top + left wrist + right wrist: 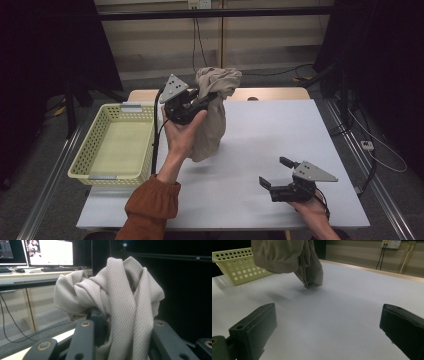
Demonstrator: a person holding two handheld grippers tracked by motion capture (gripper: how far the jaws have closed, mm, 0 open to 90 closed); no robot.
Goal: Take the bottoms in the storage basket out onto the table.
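Note:
A beige knitted cloth (pixel 212 112) hangs bunched from my left gripper (pixel 207 97), which is raised above the white table (pixel 270 135) and shut on the fabric's upper part. Its lower end hangs just over the tabletop. In the left gripper view the twisted folds of the cloth (pixel 117 302) rise between the black jaws. My right gripper (pixel 274 172) rests low near the table's front right with its jaws wide apart and nothing between them. Beyond those open jaws, the right gripper view shows the cloth's hanging tip (pixel 308 272).
A pale yellow perforated basket (pixel 116 145) stands at the table's left edge, with nothing in it; it is seen again as the basket (pixel 235 267) in the right gripper view. Cables run on the floor to the right. Dark curtains flank the table.

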